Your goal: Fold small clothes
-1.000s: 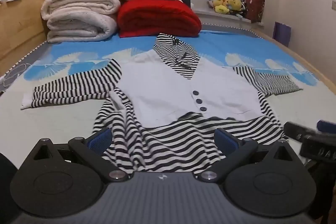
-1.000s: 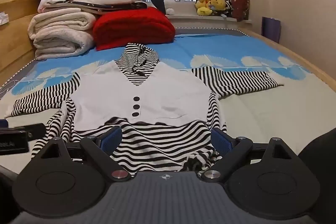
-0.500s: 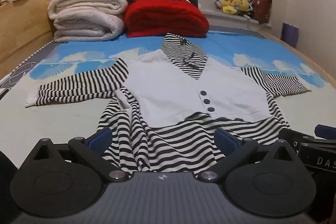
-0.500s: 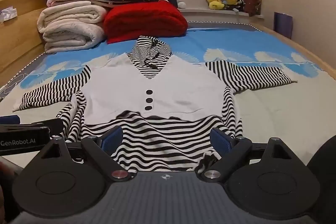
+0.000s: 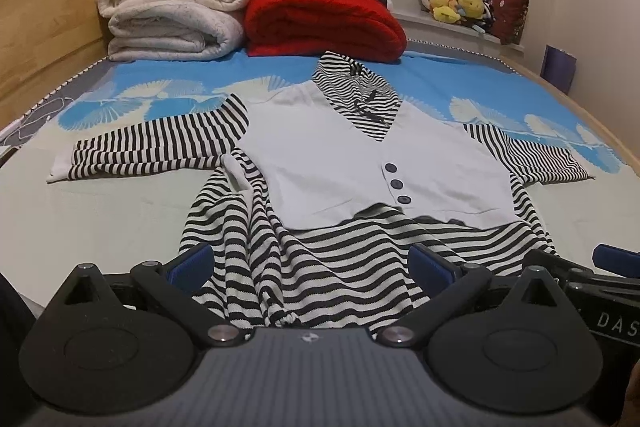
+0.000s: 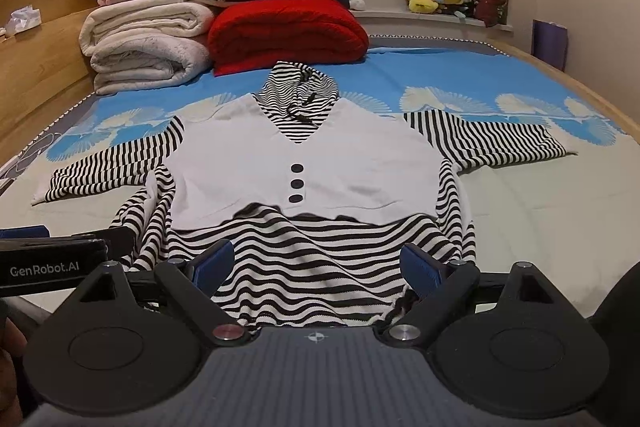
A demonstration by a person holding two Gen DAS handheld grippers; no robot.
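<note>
A small black-and-white striped top with a white vest front and three dark buttons lies face up on the bed, sleeves spread, hem rumpled towards me. It also shows in the right wrist view. My left gripper is open, its blue-padded fingers spread over the hem's left part. My right gripper is open over the hem's right part. Each gripper shows at the edge of the other's view: the right one, the left one.
The bed has a blue and pale patterned sheet. Folded white blankets and a red blanket are stacked at its far end, with a plush shark on top. A wooden bed frame runs along the left, a wall on the right.
Both grippers have risen slightly and edged forward over the hem. The garment has not moved. Both stay open.
</note>
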